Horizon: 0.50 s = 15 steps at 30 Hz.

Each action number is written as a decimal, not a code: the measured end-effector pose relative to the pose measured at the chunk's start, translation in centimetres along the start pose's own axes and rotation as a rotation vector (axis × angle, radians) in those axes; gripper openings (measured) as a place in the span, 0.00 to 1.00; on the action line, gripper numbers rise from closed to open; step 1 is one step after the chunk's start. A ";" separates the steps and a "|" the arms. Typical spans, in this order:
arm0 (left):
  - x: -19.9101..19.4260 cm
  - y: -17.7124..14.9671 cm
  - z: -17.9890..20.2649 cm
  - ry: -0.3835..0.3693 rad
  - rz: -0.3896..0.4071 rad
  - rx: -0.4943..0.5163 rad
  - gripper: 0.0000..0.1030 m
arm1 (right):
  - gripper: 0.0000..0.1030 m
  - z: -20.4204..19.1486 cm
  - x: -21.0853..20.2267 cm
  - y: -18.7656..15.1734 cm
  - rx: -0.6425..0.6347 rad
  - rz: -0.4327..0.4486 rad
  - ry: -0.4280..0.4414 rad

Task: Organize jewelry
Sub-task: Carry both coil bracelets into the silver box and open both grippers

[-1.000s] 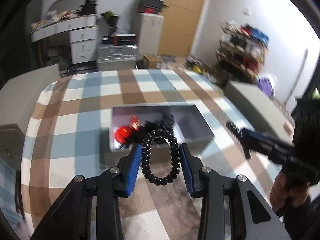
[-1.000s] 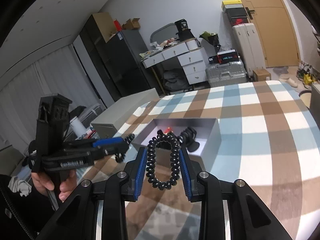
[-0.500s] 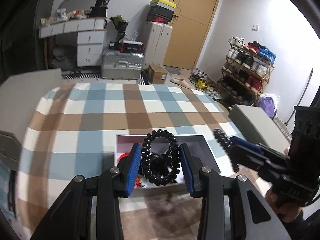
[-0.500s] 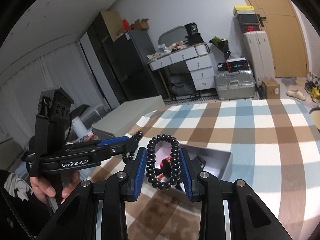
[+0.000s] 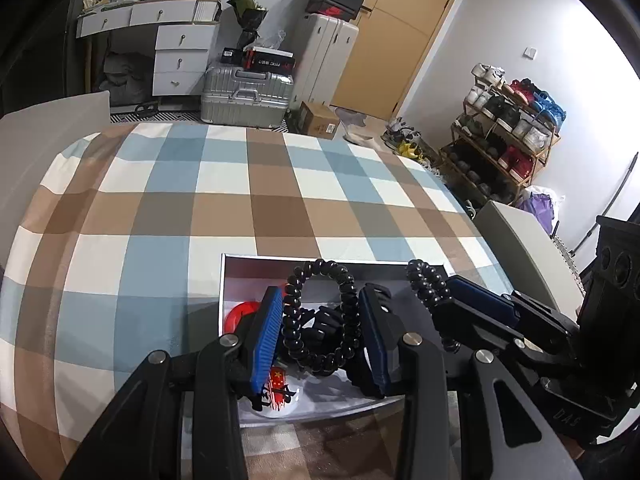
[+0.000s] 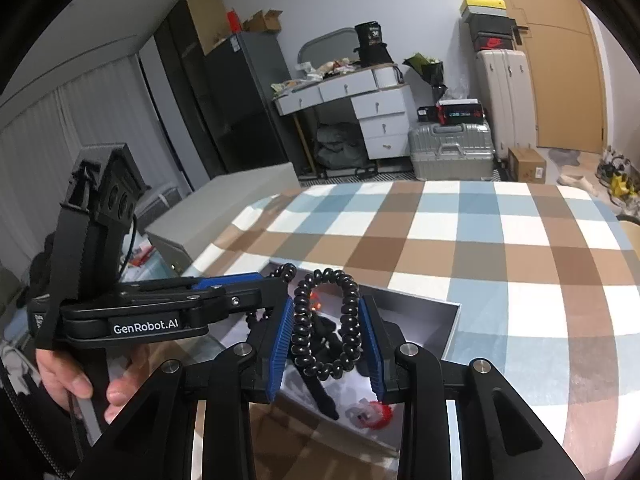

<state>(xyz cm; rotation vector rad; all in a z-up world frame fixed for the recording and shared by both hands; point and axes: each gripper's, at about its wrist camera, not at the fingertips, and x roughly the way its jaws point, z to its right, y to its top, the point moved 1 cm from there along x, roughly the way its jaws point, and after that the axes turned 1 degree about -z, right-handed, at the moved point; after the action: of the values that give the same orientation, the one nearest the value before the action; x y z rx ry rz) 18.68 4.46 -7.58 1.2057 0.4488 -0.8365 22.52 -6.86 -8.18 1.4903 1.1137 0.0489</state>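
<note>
My left gripper (image 5: 320,328) is shut on a black bead bracelet (image 5: 290,320), which stands as a loop between the blue pads. It hovers over an open grey box (image 5: 236,264) on the checked cloth. My right gripper (image 6: 326,328) is shut on a second black bead bracelet (image 6: 348,320) and hangs over the same box (image 6: 452,320). In the left wrist view the right gripper (image 5: 430,284) comes in from the right, its bracelet (image 5: 424,276) at the fingertips. Inside the box lie black pieces and red trinkets (image 5: 240,314).
A blue, brown and white checked cloth (image 5: 200,200) covers the table. A person's hand (image 6: 76,384) grips the left tool's handle. Grey chair backs (image 5: 516,240) stand at the table's sides. Past the far edge are a silver suitcase (image 5: 244,96), drawers and a shoe rack.
Both grippers have moved forward over the box, each keeping its bracelet. The box, which lay ahead of the fingers, now lies under them, and the two grippers are closer together.
</note>
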 end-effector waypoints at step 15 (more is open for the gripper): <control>0.7 0.3 0.2 -0.013 -0.014 0.011 0.68 | 0.46 1.2 0.9 -0.2 0.050 0.004 -0.043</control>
<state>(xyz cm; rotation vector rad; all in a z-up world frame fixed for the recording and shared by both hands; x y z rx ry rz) 19.30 4.08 -7.79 1.2079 0.4427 -0.8595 23.59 -7.19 -9.10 1.5308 1.0848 -0.0081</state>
